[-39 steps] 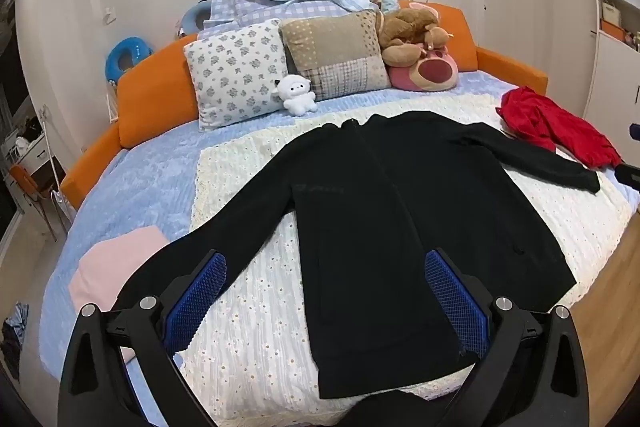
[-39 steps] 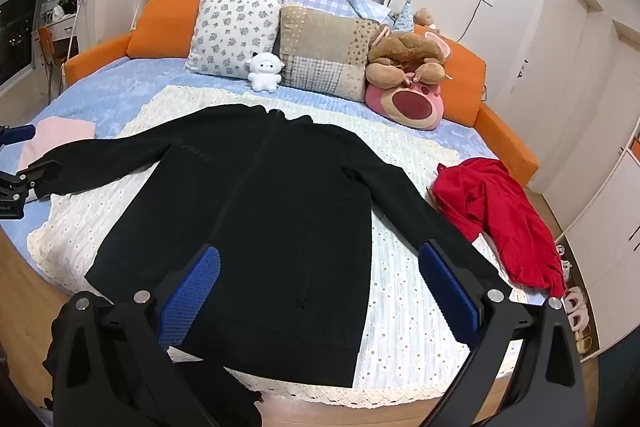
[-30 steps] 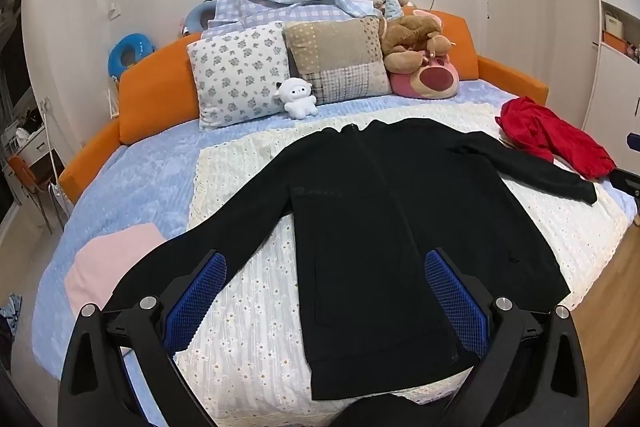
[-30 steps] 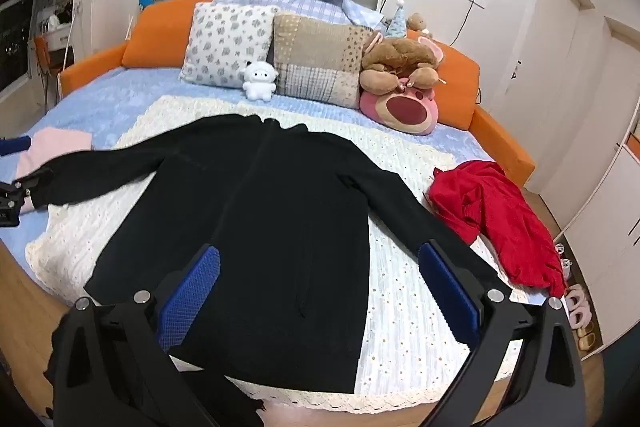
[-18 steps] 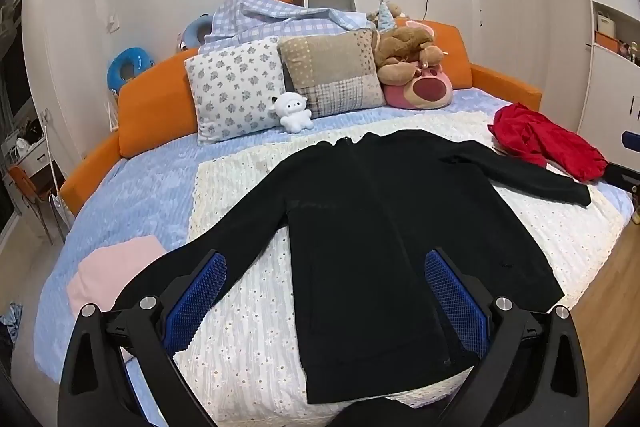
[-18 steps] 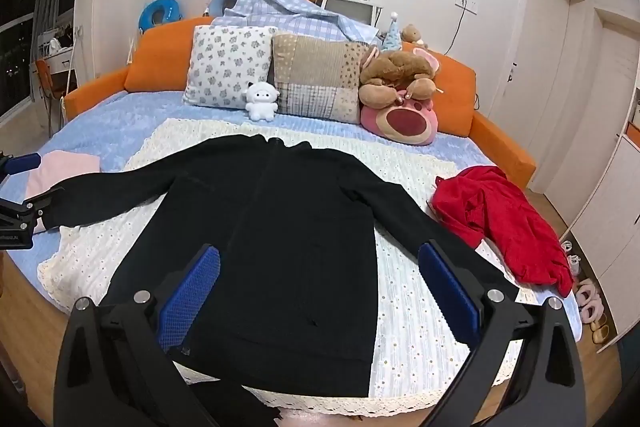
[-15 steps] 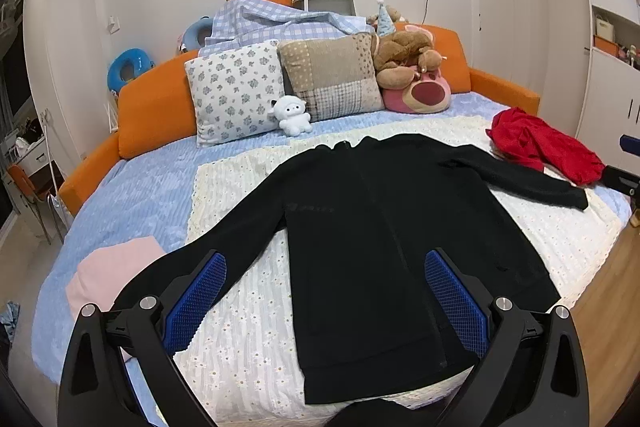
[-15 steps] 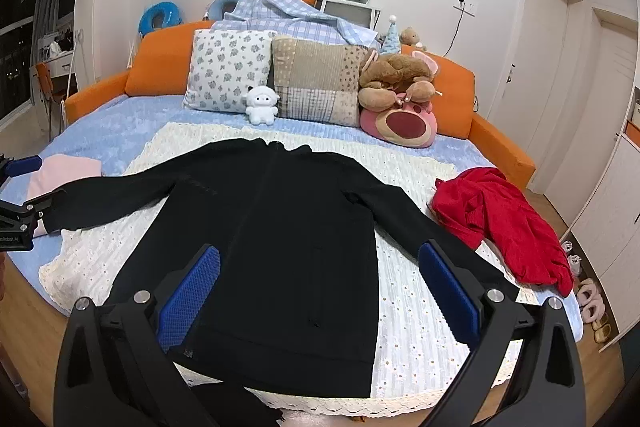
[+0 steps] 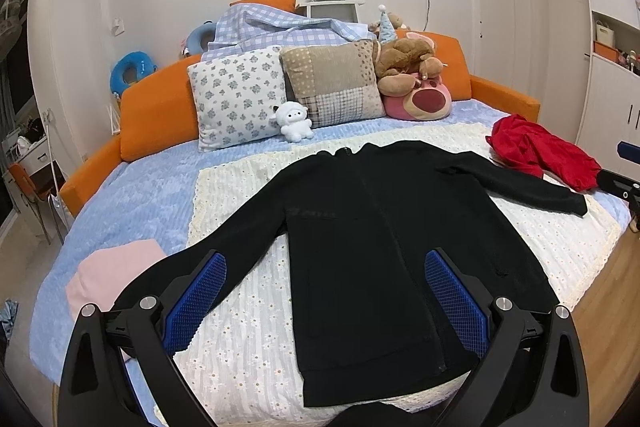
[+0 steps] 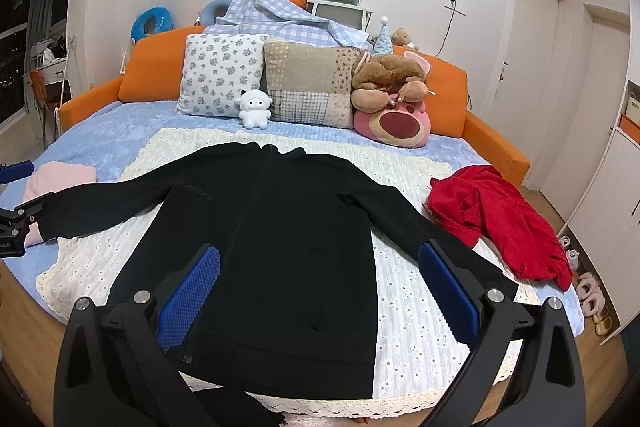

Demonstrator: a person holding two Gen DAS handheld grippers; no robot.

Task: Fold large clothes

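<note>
Both grippers have drawn back and risen from the bed's near edge. The left gripper and right gripper hang released, holding nothing. The black zip-front fleece jacket lies flat, sleeves spread, across the cream eyelet blanket; folding can begin.
</note>
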